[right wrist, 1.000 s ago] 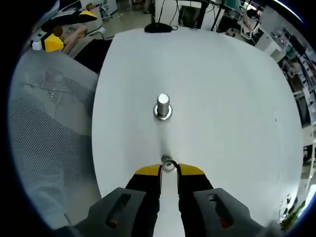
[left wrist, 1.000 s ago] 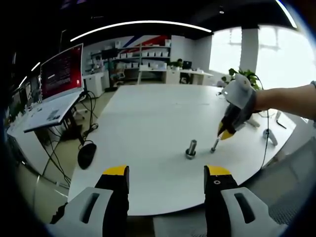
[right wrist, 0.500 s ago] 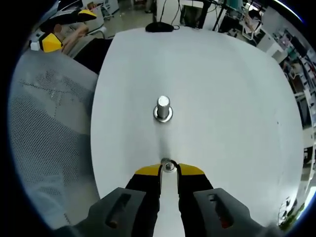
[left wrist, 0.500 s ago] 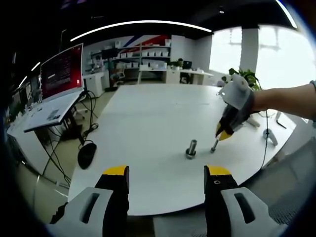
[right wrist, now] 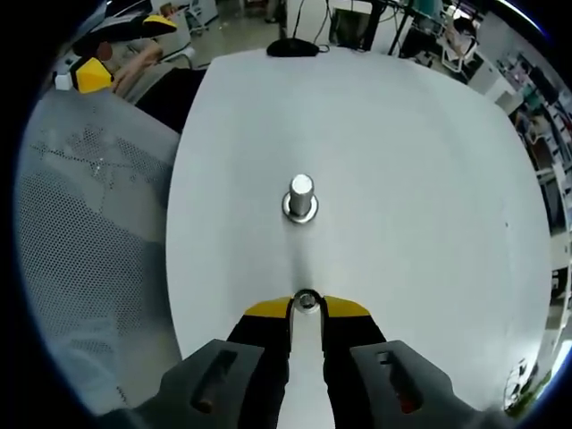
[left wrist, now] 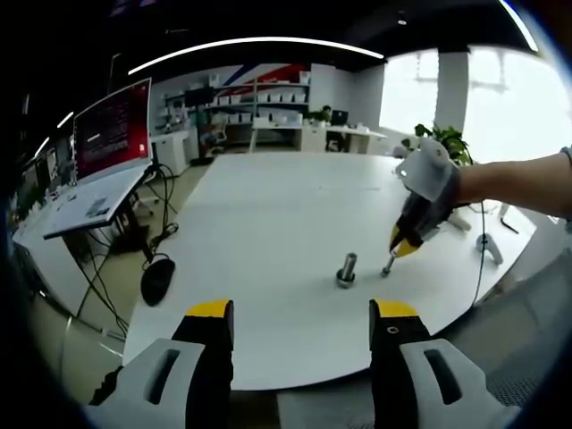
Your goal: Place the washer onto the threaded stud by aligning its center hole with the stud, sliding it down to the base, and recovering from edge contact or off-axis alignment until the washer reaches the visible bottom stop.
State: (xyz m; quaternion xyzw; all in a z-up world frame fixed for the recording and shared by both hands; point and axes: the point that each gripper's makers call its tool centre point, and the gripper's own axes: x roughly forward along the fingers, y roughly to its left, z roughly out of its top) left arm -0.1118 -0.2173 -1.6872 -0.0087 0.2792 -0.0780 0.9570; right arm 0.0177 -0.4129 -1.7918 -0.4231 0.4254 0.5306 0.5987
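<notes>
A short metal threaded stud [left wrist: 347,268] [right wrist: 300,197] stands upright on its wide base on the white table [left wrist: 268,214] [right wrist: 411,179]. My right gripper [right wrist: 307,308] is shut on a small metal washer [right wrist: 307,300], pinched between its yellow fingertips [right wrist: 266,310] just above the table, a short way short of the stud. From the left gripper view, the right gripper [left wrist: 404,243] reaches in from the right, tip down, just right of the stud. My left gripper [left wrist: 302,311] hangs open near the table's front edge, nothing between its jaws.
A grey mesh chair [right wrist: 80,232] stands by the table edge. A black mouse [right wrist: 293,49] lies at the table's far edge. Beside the table are a red-lit monitor [left wrist: 112,132], a side desk [left wrist: 80,206] and floor cables [left wrist: 156,241].
The right gripper has shifted only slightly beside the stud, still holding the washer low over the table. The left gripper has not moved.
</notes>
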